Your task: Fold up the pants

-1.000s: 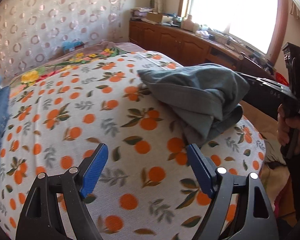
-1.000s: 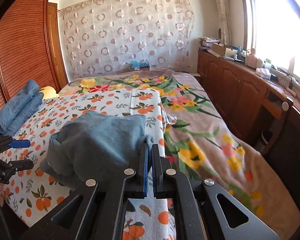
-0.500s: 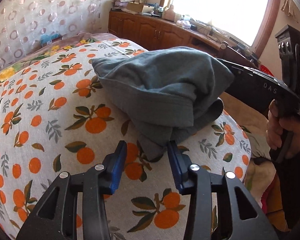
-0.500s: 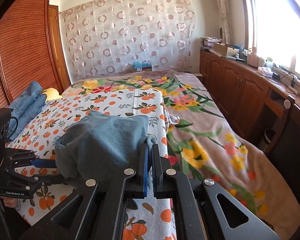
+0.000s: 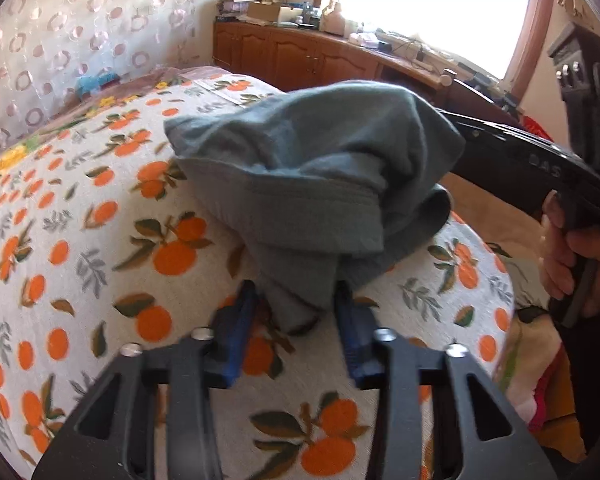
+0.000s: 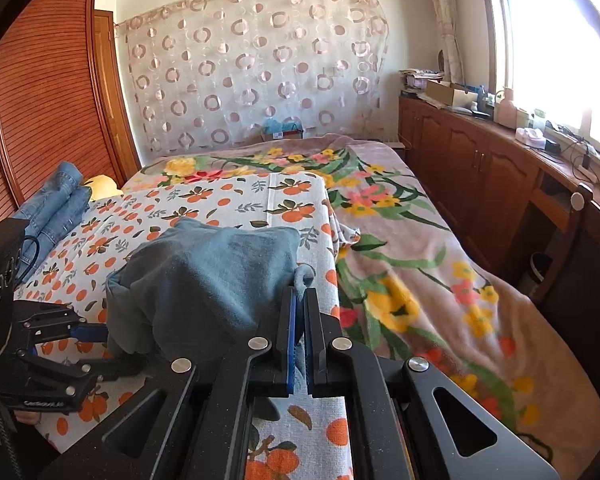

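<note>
Pants (image 5: 320, 184) lie in a soft, lumpy heap on the orange-print cloth (image 5: 100, 248) that covers part of the bed. They are gray-blue, a bit fuzzy, and full of folds. We see 1 loose end hanging down toward us.

Our left gripper (image 5: 296, 320) has its 2 blue pads (image 5: 236, 320) spread apart, 1 on each side of that hanging end. We cannot tell if the pads touch it. The pads are flat and the black arms behind them are hard and shiny.

Our right gripper (image 6: 299, 320) has its fingers pressed together on a thin edge of the pants (image 6: 204, 276).

A second ago our left gripper was back from the heap with its pads wide. Now it is right at the heap and the pads are closer together. The right gripper looks the same as before.

Blue jeans (image 6: 56, 204) sit rolled up at the far side, well apart from the pants. A flowery blanket (image 6: 400, 248) covers the rest of the bed.
</note>
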`<state>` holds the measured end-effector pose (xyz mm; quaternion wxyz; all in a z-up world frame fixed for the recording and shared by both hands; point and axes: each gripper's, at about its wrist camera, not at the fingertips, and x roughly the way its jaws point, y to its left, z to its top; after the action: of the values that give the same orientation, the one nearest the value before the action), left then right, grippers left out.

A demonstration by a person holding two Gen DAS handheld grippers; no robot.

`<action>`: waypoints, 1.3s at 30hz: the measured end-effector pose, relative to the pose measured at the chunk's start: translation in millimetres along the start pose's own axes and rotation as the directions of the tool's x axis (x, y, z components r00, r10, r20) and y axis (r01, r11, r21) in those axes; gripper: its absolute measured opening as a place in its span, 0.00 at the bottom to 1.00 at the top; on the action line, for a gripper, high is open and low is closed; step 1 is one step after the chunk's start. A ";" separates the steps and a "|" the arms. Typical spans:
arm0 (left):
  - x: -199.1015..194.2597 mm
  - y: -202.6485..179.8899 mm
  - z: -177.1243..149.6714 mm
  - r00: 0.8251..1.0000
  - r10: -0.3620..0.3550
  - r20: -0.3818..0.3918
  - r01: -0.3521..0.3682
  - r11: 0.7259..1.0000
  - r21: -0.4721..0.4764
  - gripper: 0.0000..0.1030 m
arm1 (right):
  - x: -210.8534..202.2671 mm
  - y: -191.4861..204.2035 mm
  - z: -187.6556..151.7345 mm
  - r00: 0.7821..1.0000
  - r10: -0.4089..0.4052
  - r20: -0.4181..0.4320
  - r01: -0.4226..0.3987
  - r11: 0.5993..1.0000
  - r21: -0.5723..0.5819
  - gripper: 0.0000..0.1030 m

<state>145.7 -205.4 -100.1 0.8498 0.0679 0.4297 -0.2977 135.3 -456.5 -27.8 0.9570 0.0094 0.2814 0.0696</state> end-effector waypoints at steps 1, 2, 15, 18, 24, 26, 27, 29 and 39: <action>-1.2 2.7 0.7 1.000 0.006 0.002 -0.006 1.000 -0.009 0.19 | -0.3 -0.4 0.2 1.000 0.003 0.001 -0.003 1.000 0.003 0.03; -5.6 7.2 0.9 1.000 0.002 0.021 -0.001 1.000 -0.026 0.17 | -0.8 -0.5 0.4 1.000 0.007 0.002 -0.007 1.000 0.004 0.03; -146.8 89.9 21.4 0.943 0.199 0.266 -0.167 0.976 -0.141 0.05 | -8.6 39.2 23.4 0.990 0.119 0.081 -0.117 0.992 -0.039 0.03; -186.5 105.8 19.1 0.916 0.251 0.313 -0.210 0.964 -0.161 0.05 | -10.9 56.3 31.4 0.979 0.177 0.101 -0.172 0.983 -0.058 0.03; -223.4 119.4 6.6 0.892 0.290 0.347 -0.246 0.955 -0.168 0.05 | -7.9 78.8 27.5 0.963 0.252 0.098 -0.241 0.965 -0.105 0.03; -215.9 120.2 -1.1 0.903 0.287 0.320 -0.249 0.956 -0.154 0.05 | 2.5 81.7 19.0 0.972 0.225 0.067 -0.216 0.968 -0.126 0.03; -210.1 120.4 -5.0 0.909 0.284 0.306 -0.249 0.957 -0.148 0.05 | 10.1 80.8 15.2 0.976 0.213 0.044 -0.206 0.970 -0.127 0.03; -193.8 121.2 -16.3 0.923 0.271 0.271 -0.240 0.960 -0.145 0.05 | 21.3 76.1 8.4 0.980 0.199 0.001 -0.197 0.973 -0.120 0.03; -142.1 121.9 -58.9 0.961 0.222 0.163 -0.191 0.963 -0.188 0.06 | 43.2 70.5 -4.7 0.989 0.123 -0.084 -0.133 0.983 -0.125 0.21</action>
<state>109.4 -20.8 -44.3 0.9147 0.0118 0.3645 -0.1742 159.8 -380.8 -50.9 0.9378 -0.0377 0.3111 0.1496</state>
